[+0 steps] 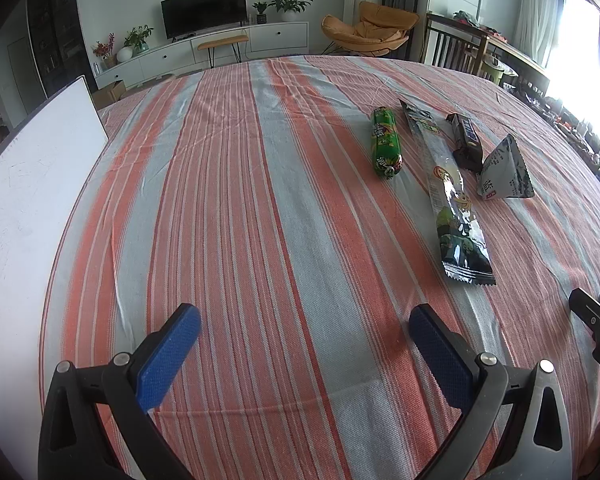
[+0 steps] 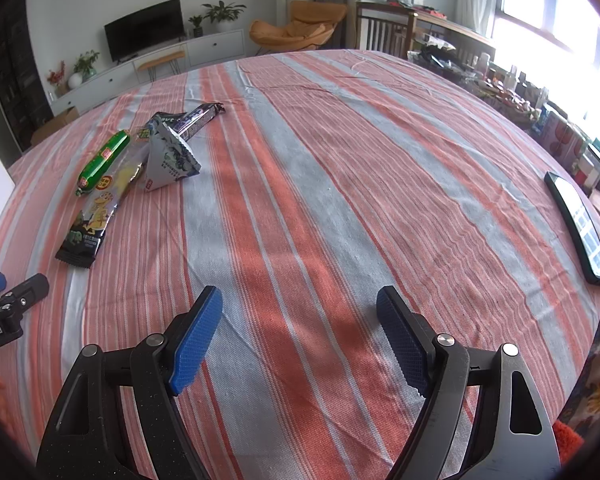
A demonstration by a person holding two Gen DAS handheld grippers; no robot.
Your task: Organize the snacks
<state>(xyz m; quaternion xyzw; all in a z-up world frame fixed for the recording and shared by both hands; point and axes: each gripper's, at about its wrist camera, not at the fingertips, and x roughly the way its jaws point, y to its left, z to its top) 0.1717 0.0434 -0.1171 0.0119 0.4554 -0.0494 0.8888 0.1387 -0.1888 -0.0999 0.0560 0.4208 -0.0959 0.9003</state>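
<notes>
No snack is held yet; the opening pick appears to be in hand. In the left wrist view the left gripper [image 1: 304, 326], fingers spread and empty, is seen bottom centre over the striped cloth-covered table [image 1: 240, 200]. At centre right a green plastic sausage stick [image 1: 386, 143], a long clear-and-black snack sachet [image 1: 446, 192], a dark brown bar wrapper [image 1: 466, 142] and a grey pyramid-shaped pouch [image 1: 504, 172] are clustered. The right gripper [image 2: 300, 308] is likewise spread. A reach toward one snack is called for next.

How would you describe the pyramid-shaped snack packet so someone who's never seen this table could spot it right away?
On the striped tablecloth lies a small cluster of four snacks. The pyramid-shaped packet sits on the side of the cluster nearer the phone, beside the long clear-and-black wrapper. It alone stands up in a white and grey peak; the green sausage and dark bar are long and low.
</notes>
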